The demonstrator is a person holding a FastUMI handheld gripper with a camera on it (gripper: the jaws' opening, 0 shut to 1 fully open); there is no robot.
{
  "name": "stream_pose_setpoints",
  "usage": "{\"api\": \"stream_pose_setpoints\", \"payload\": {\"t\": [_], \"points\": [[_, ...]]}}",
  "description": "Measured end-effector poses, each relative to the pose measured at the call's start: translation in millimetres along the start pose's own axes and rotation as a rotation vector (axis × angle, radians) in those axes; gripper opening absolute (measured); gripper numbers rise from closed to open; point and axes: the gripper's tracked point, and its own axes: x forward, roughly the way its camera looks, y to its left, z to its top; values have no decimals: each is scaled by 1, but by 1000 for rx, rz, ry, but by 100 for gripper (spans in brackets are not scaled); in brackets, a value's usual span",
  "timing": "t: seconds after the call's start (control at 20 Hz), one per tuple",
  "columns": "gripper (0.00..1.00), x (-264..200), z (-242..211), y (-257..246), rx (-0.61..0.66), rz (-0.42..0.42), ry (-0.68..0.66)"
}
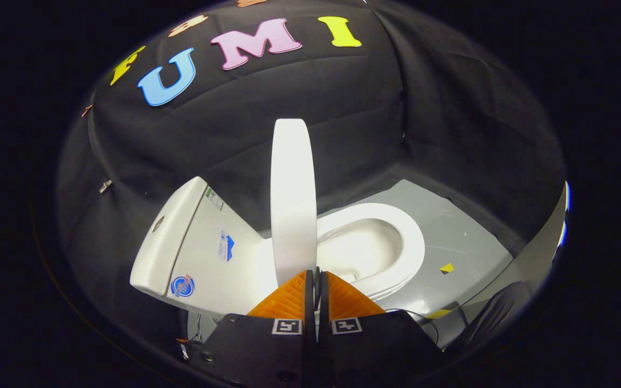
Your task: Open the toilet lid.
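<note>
Your claw (317, 276) has its two fingers drawn almost together, with only a thin slit left between them, and the near edge of the toilet lid (292, 199) sits in that slit. Whether both fingers truly press on the lid you cannot tell from here. The lid stands raised on edge, rising straight up from between the fingertips and seen nearly edge-on.

Just beyond the fingers on one side lies the open seat (397, 253), a white ring around the pale bowl (356, 250). On the other side of the lid sits the tank (186, 248), white and glossy, with small stickers on its face.

The toilet rests on a smooth grey floor (453, 226), where a small yellow marker (446, 267) lies just past the seat. A thin dark cable (421, 315) trails across the floor beside your claw. Behind everything, creased black cloth (375, 108) forms the wall of the booth.
</note>
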Motion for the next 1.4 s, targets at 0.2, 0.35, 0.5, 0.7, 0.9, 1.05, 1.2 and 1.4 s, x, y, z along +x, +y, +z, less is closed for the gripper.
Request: {"api": "stream_pose_setpoints", "payload": {"t": [0.2,0.35,0.5,0.7,0.9,1.05,1.2,1.4], "points": [[6,-6,-3,36,-76,-3,-34],[8,-8,-7,63,-121,1,-52],[9,-10,-11,87,-169,8,-73],[9,-11,-23,117,-245,13,-98],[9,-10,-35,145,-301,38,-105],[9,-7,-43,160,-325,52,-103],[10,-6,-51,170,-366,47,-111],[10,-5,-54,176,-394,26,-123]]}}
